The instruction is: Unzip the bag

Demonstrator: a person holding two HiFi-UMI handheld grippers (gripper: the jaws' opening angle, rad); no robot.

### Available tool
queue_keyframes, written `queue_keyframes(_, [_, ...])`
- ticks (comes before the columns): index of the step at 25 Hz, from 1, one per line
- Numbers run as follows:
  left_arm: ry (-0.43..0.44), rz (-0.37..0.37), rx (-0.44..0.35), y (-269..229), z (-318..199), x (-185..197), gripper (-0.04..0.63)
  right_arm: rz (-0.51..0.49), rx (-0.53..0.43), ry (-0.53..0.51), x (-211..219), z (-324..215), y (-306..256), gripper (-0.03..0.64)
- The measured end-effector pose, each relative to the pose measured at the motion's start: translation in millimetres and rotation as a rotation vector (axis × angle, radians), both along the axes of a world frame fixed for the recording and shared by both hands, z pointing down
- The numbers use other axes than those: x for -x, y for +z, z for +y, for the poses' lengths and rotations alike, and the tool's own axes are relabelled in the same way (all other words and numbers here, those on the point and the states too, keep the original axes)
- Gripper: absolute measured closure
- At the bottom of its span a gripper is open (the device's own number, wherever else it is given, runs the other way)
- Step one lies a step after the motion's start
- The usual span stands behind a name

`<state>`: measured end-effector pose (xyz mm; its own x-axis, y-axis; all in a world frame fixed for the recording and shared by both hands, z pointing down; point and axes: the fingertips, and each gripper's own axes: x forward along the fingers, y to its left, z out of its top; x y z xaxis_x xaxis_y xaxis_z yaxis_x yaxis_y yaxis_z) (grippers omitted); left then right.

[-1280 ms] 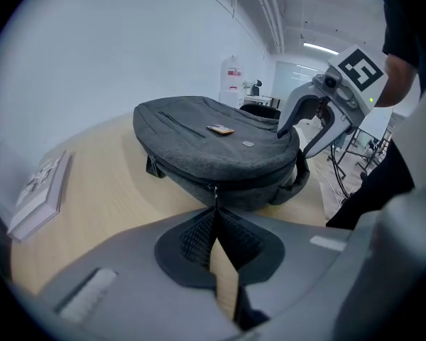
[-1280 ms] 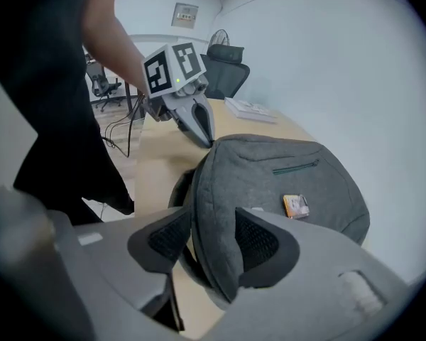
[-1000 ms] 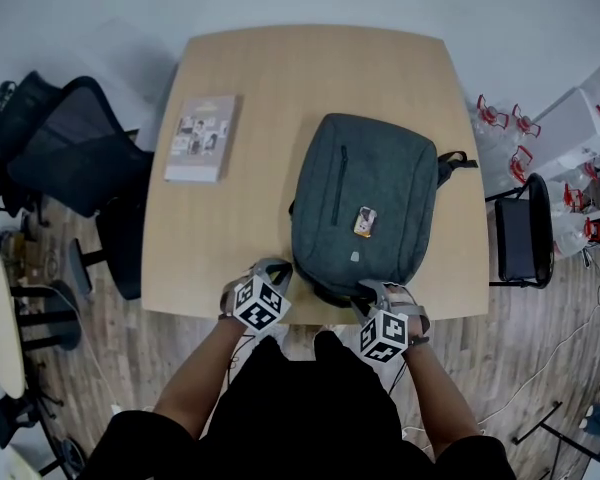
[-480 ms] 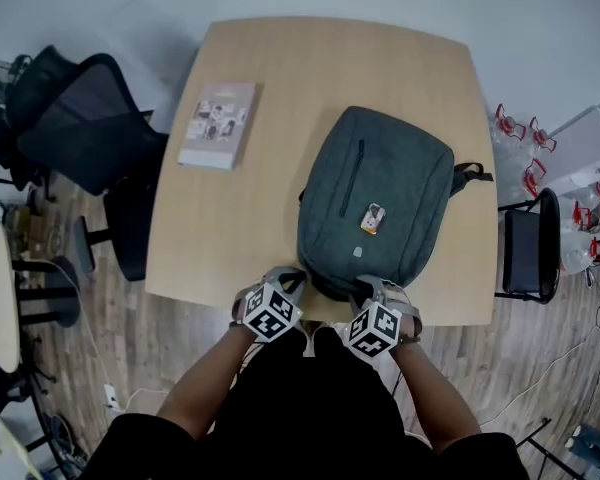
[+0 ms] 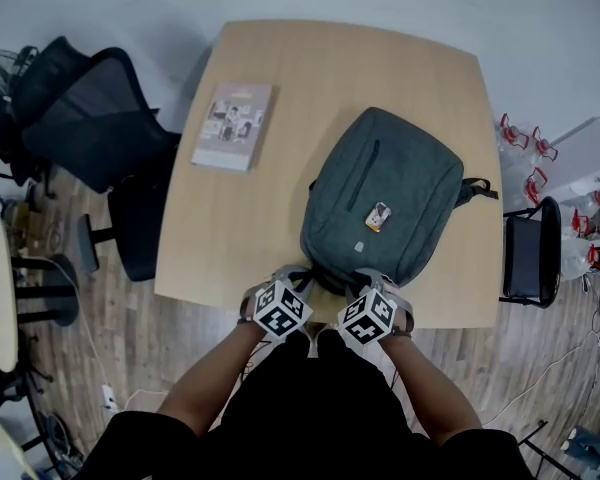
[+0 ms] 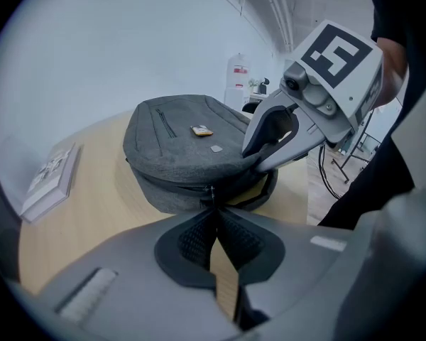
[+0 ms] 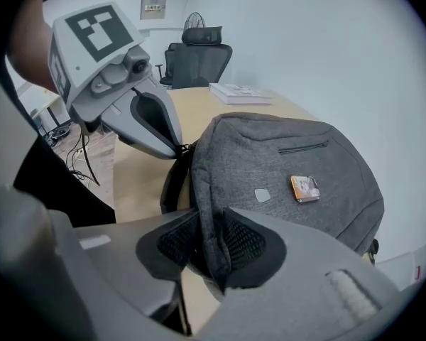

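Grey bag (image 5: pixel 380 203) sits at the worktop's (image 5: pixel 280 228) near edge, book (image 5: pixel 233 125) off to its left, black chairs (image 5: pixel 90 118) on the plank floor (image 5: pixel 130 318). Left tool (image 6: pixel 211 212) is pinching the zip pull (image 6: pixel 211 190), right tool (image 7: pixel 207 251) has just been closing on a fold of bag fabric

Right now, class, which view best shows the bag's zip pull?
The left gripper view: the zip pull is pinched by the left gripper, on the near edge of the bag. The head view hides it beneath that gripper; the right gripper view shows only the gripper's outside.
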<state>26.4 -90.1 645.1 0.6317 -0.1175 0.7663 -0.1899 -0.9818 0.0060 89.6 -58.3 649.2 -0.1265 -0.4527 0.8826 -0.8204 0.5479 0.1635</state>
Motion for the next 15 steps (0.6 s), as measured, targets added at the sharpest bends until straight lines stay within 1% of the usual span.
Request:
queue_keyframes(5, [-0.034,0.016,0.002,-0.5,-7.1,3.2,0.572,0.004,-0.014,0.018,5.2,-7.9,-0.2,0.522])
queue_keyframes(8, [-0.043,0.026,0.005,2.3,-12.7,7.9,0.575,0.008,-0.048,-0.023,11.4,-7.9,-1.7,0.510])
queue_keyframes(9, [-0.039,0.030,0.004,2.4,-14.3,8.9,0.575,-0.001,-0.066,-0.046,13.9,-7.2,-4.6,0.500])
queue_keyframes(12, [-0.016,0.035,-0.012,2.1,-16.6,9.8,0.575,-0.039,-0.143,-0.137,19.7,5.2,-20.5,0.423])
queue_keyframes(15, [-0.008,0.047,-0.016,1.9,-16.3,9.5,0.575,-0.028,-0.183,-0.215,10.5,28.2,-28.9,0.378])
